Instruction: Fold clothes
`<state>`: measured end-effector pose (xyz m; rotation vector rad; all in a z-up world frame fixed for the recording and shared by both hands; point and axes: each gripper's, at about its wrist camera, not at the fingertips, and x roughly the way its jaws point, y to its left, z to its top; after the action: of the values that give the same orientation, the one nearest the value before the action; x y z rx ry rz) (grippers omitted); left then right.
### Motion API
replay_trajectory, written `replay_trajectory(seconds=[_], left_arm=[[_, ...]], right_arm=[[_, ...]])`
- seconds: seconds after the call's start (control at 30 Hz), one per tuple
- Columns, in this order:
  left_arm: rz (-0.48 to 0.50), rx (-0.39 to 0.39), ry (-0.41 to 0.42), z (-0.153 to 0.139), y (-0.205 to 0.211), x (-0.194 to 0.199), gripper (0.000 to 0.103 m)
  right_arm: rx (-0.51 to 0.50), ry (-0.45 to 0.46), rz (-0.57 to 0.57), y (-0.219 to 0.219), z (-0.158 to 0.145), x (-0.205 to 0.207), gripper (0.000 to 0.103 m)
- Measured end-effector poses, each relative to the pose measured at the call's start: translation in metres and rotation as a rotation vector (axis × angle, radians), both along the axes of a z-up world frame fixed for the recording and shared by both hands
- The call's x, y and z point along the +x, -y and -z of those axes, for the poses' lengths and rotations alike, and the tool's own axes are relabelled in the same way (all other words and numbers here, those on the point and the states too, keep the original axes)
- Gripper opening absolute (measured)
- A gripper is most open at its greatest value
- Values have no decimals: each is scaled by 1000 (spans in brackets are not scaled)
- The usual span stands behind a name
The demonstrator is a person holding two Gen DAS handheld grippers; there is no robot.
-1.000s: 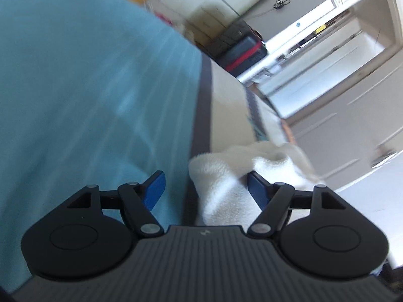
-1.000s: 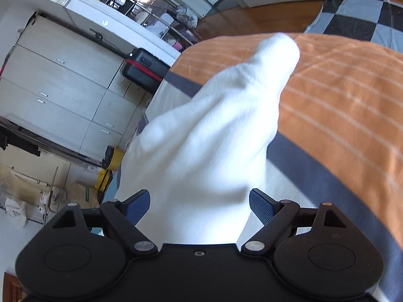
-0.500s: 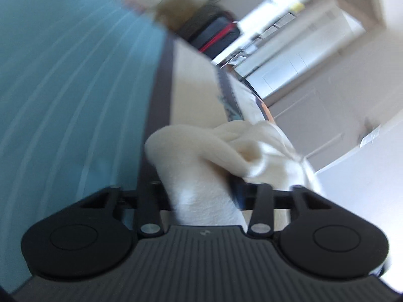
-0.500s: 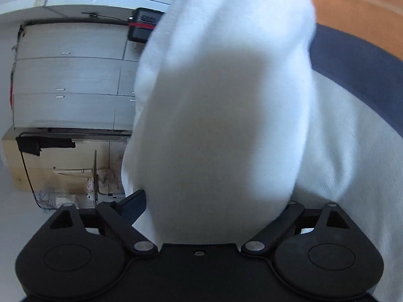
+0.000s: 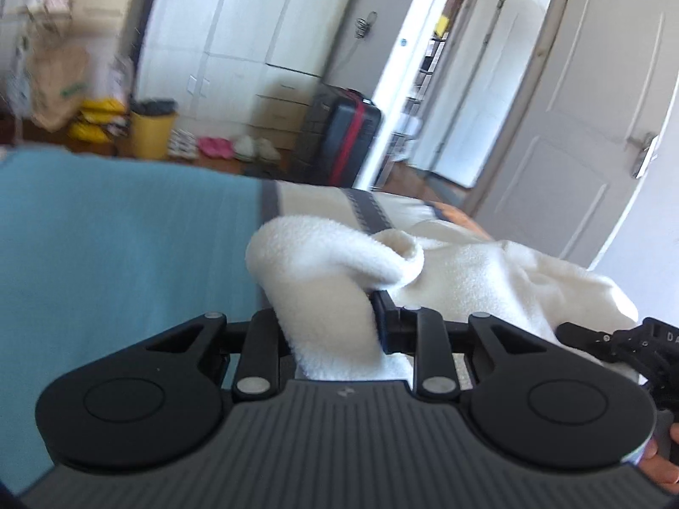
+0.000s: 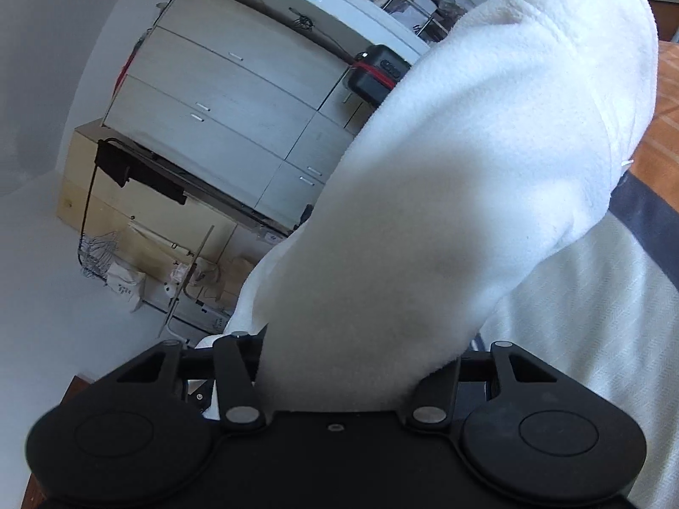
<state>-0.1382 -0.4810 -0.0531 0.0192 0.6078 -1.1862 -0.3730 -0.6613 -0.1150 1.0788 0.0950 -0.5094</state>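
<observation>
A white fleece garment (image 5: 467,271) lies bunched on the bed. One thick fold rises between the jaws of my left gripper (image 5: 329,318). Those jaws are closing and the pads pinch the fold, lifting it above the teal bedspread (image 5: 106,254). In the right wrist view the same garment (image 6: 488,148) stands up as a tall white hump that fills the middle. Its lower end sits between the closing jaws of my right gripper (image 6: 360,364). The cloth hides both right fingertips, and the linkage arms are drawn in against it.
The bed cover changes from teal to a cream band (image 5: 314,199) and an orange striped part (image 6: 666,97). On the floor beyond stand a dark suitcase (image 5: 343,140), a yellow bin (image 5: 150,131) and shoes (image 5: 216,146). A white door (image 5: 573,127) is at right, drawers (image 6: 220,102) at left.
The left jaws went from wide open beside the garment's edge to pinched on a fold, and the gripper rose and rolled level. The right jaws drew in around the cloth as it rose.
</observation>
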Motion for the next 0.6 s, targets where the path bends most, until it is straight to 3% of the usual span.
replay_trajectory(seconds=[0.1,0.23,0.33,0.47,0.6], left_arm=[[-33,-3,35,-17,-29,3,11],[-79,-11,15,-24,-72,22,11],[-118,-27,-23,-24,-109,36,11],[-169,-74,-123,-28,-140,67,11],[-271,-134,-130,-43,-178,97,11]], right_arm=[[-38,-33,-56,-9,-5,16,56],[-88,-5,-150,-33,-22,37,55],[-71,79,-182,-47,-37,49,52],[-130,22,-219,-68,-75,86,52],[-148,17,-289,-85,-102,135,52]])
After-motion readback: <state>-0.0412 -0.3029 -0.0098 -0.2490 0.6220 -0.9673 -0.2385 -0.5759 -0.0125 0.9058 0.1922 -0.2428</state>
